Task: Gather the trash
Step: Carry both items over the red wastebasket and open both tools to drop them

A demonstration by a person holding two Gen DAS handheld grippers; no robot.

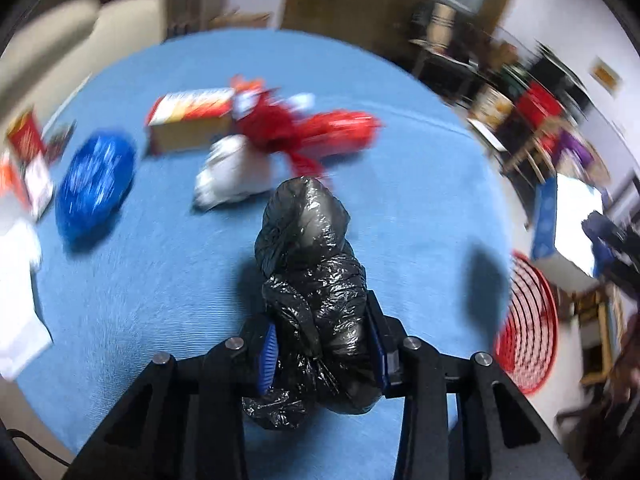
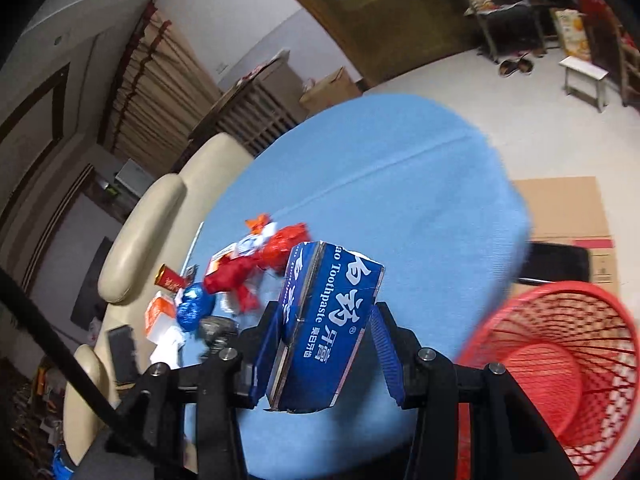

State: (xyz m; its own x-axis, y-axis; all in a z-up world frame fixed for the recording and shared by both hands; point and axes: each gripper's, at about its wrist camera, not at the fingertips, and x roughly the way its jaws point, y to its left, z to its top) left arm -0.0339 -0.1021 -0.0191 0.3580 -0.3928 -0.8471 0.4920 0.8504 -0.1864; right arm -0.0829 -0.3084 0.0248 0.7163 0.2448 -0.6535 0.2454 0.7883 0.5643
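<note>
My left gripper (image 1: 322,346) is shut on a crumpled black plastic bag (image 1: 310,264) and holds it above the round blue table (image 1: 400,200). My right gripper (image 2: 326,344) is shut on a blue toothpaste box (image 2: 324,320), held above the table's near edge (image 2: 400,208). A red mesh trash basket (image 2: 556,364) stands on the floor right of the table; it also shows in the left wrist view (image 1: 528,324). On the table lie a blue foil wrapper (image 1: 94,188), a white crumpled wad (image 1: 232,172), red wrappers (image 1: 316,128) and a yellow-red carton (image 1: 188,120).
A red-white packet (image 1: 30,160) and white paper (image 1: 16,312) lie at the table's left edge. A cream sofa (image 2: 160,216) stands behind the table. Flat cardboard (image 2: 568,208) lies on the floor beyond the basket. Chairs and a stool (image 2: 584,76) stand further off.
</note>
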